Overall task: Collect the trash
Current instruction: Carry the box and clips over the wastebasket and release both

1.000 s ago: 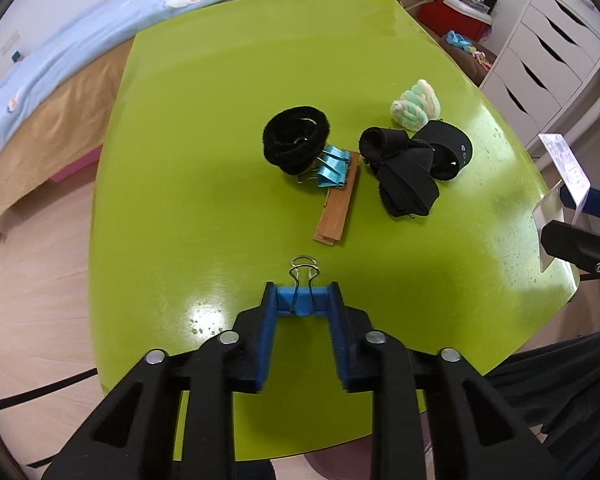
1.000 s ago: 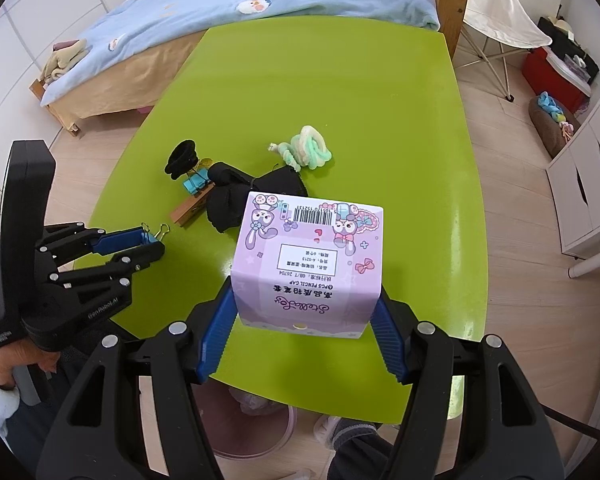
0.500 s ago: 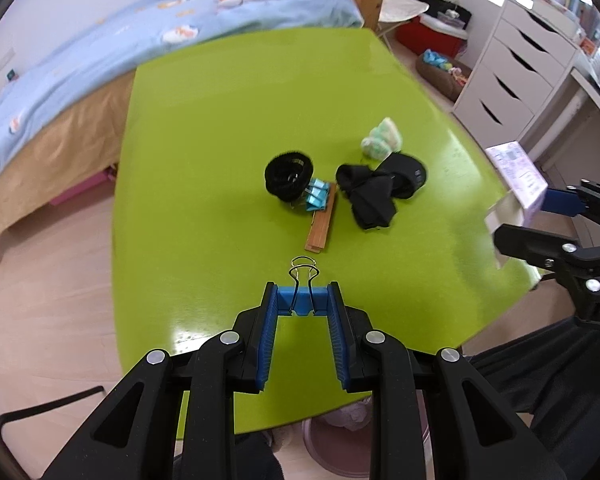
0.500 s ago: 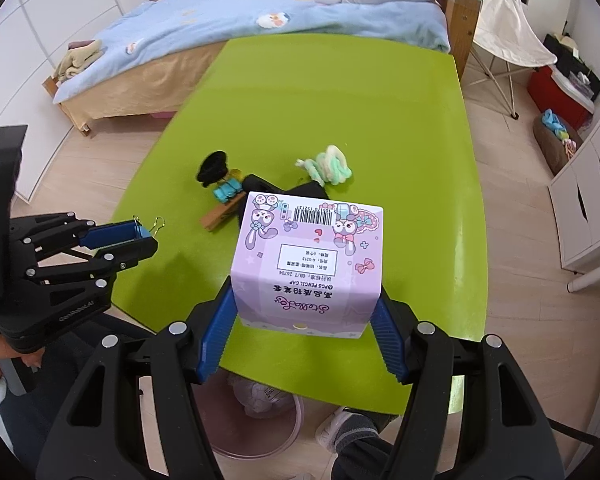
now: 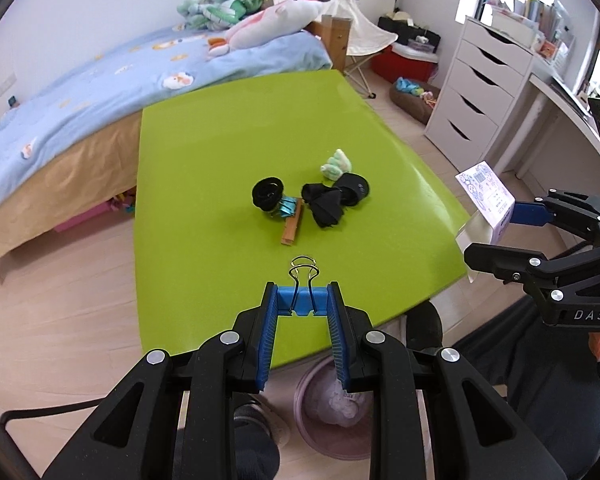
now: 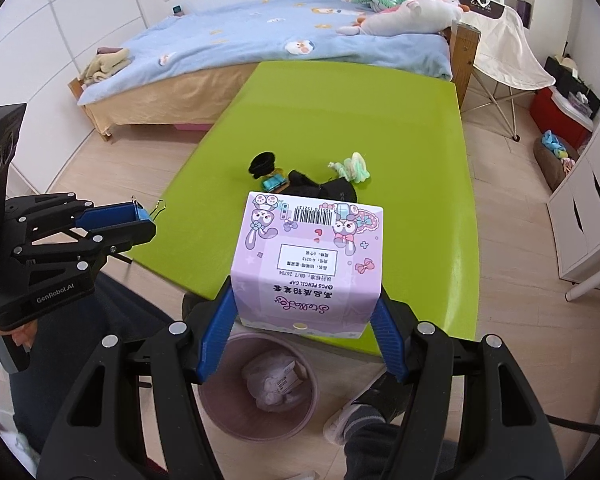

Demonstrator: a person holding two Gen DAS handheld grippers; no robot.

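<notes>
**Both grippers loaded above the bin**

Partly, the view is blocked: in the right wrist view the purple carton (image 6: 307, 264) covers the near middle of the green table (image 6: 380, 128), and the black fabric pieces (image 6: 320, 190) behind it are seen only along their upper edge. The small print on the carton is too fine to be read in full. What lies under the crumpled white waste in the pink bin (image 6: 256, 392) cannot be made out, and in the left wrist view the bin (image 5: 332, 412) is cut across by the fingers.

The carton is clamped between the blue pads of the right gripper (image 6: 306, 320), whose jaws are spread wide to its width; it is held over the table's near edge, above the bin. A blue binder clip (image 5: 302, 298) is pinched at the tips of the left gripper (image 5: 302, 304), the jaws narrowed to the clip's width.

The bin on the floor is seen to hold crumpled white paper or plastic and a small printed wrapper. On the table a black hair tie (image 5: 267, 194), teal clips (image 5: 287, 207), a wooden strip (image 5: 293, 226) and a pale green bundle (image 5: 337, 165) are grouped close together.
</notes>
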